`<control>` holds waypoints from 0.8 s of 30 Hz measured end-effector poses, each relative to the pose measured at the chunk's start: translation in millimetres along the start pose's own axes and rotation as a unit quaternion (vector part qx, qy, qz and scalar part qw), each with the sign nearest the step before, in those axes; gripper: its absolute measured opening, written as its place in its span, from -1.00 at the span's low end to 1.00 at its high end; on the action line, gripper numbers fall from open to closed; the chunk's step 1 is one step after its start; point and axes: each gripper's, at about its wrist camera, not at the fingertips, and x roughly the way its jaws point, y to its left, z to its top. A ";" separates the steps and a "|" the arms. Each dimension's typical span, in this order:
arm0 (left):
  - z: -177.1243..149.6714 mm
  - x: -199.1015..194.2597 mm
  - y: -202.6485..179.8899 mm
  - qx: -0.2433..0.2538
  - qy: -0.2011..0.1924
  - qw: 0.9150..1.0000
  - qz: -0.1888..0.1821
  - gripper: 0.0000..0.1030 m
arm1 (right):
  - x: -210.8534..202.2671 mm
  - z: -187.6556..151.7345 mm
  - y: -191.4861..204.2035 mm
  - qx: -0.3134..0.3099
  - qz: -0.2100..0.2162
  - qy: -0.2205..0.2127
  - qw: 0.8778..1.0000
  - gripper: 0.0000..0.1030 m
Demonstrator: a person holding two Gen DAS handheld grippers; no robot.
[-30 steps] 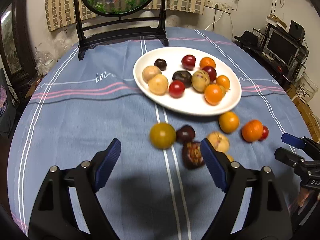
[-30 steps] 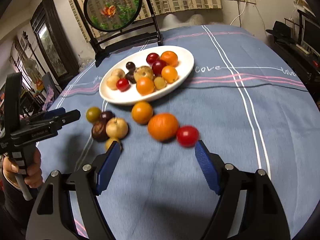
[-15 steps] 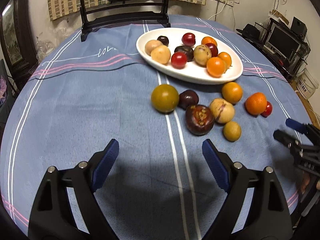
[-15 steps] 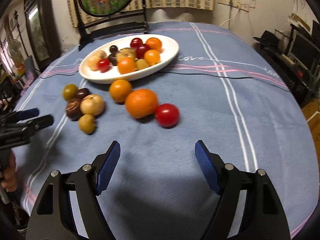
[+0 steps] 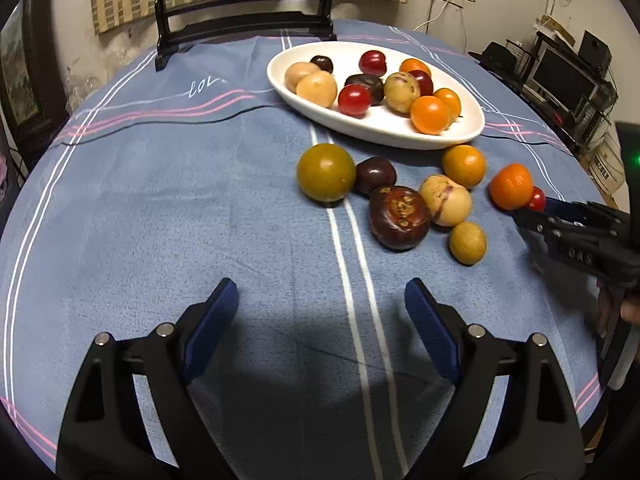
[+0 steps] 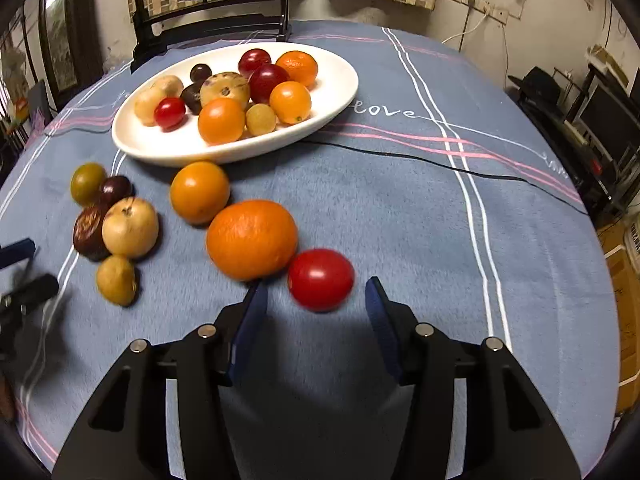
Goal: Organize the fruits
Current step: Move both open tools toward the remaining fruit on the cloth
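The right gripper [image 6: 316, 292] was closing its jaws with the red tomato [image 6: 321, 279] just ahead of the blue pads, not yet fully between them; neither pad pressed on it. The main risk, as I judged it, was that the tomato was round and smooth and lay touching the big orange [image 6: 252, 239] at its ten o'clock. If the jaws shut before the tips had gone far enough, they would pinch only its near edge and it would squirt forward or roll away over the cloth. The left pad stood close under the orange, so it could also nudge that fruit and set it rolling into the smaller orange [image 6: 199, 192] beyond. Too hard a squeeze could split the tomato's skin.

The left gripper [image 5: 320, 300] stood with its jaws wide and empty over bare cloth, the loose fruits at its twelve to one o'clock, well apart from the pads.

The tomato was small, glossy and bright red, with a highlight on top. It sat on the blue bench cloth at about five o'clock from the white plate [image 6: 340, 92], which already carried a heap of red, orange, yellow and dark fruits. A second cluster lay on the cloth at the plate's seven o'clock: a green-yellow fruit [image 6: 87, 183], a dark plum [image 6: 116, 190], a pale round fruit [image 6: 130, 227], a brown one [image 6: 86, 232] and a small yellow one [image 6: 117, 280].
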 end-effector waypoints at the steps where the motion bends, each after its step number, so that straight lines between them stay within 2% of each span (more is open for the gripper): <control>1: -0.1 0.3 -0.2 0.001 0.000 1.000 -0.001 0.69 | -0.9 0.2 -0.2 0.003 0.004 -0.001 1.000 -0.25; 3: 0.5 1.5 1.5 -0.003 0.003 1.000 -0.004 0.69 | -5.0 -1.0 -2.9 0.009 0.003 -0.009 1.000 -0.38; 7: 1.2 4.4 7.9 -0.020 0.012 1.000 -0.009 0.69 | -14.8 -9.4 -10.3 0.032 0.031 -0.015 0.999 -0.38; 13: 5.4 7.2 8.3 -0.013 0.021 1.000 -0.003 0.69 | -34.7 -28.1 -19.7 0.050 0.062 -0.025 0.997 -0.37; 21: 29.7 13.2 22.1 0.013 0.026 0.998 0.054 0.69 | -48.3 -44.8 -19.1 0.042 0.094 -0.032 0.994 -0.37; 24: 38.0 20.1 22.2 0.021 0.033 0.998 0.054 0.68 | -49.4 -44.8 -14.4 0.034 0.102 -0.033 0.994 -0.37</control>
